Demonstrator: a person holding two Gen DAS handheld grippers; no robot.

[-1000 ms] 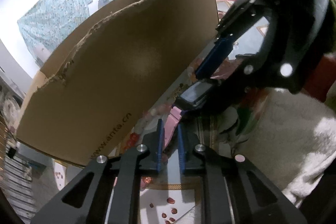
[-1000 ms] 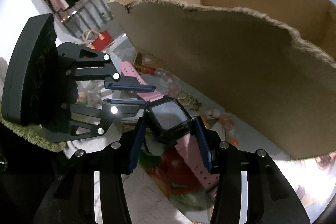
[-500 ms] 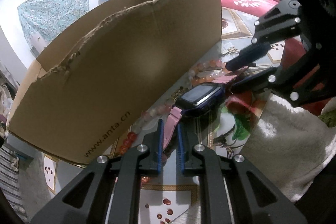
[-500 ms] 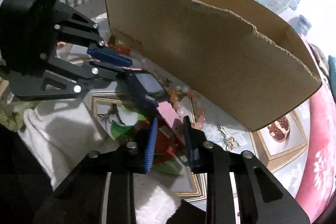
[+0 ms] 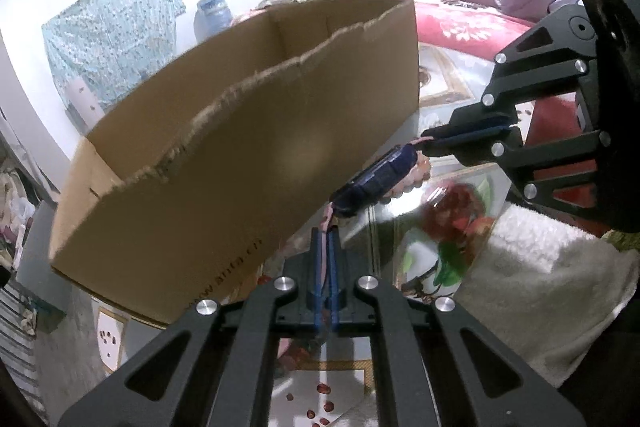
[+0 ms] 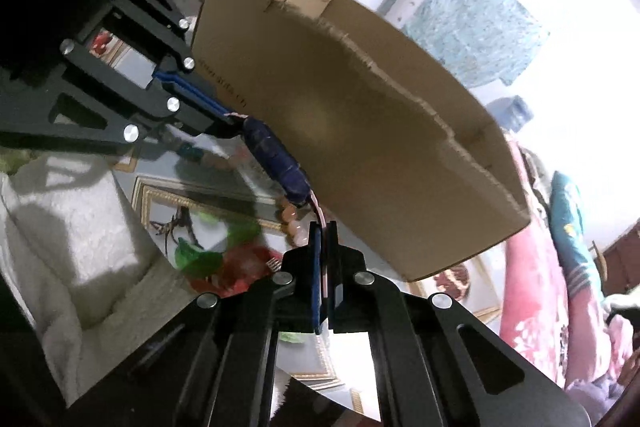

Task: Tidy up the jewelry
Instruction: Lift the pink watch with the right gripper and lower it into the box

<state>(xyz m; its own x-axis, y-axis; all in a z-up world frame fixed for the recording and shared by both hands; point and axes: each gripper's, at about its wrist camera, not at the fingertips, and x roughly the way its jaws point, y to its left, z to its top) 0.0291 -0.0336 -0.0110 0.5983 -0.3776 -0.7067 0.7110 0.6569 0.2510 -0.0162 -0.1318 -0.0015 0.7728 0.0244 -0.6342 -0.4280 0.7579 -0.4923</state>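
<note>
1. Since half a second ago, the watch [image 5: 380,179] has been lifted off the tabletop [image 5: 416,227] and turned edge-on.
2. One pink strap end is clamped in the left gripper [image 5: 325,247], the other in the right gripper [image 6: 325,239]; both are closed on it.
3. Its long axis is strung between the two grippers, just beside the cardboard box [image 5: 224,163].
4. The open box top lies above the watch, so a lift over the torn wall is likely needed.

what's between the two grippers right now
The watch spans the gap: its dark blue body hangs between them, each pink strap end pinched by the left gripper and right gripper. Both wrist views show it, beside the cardboard box.
</note>
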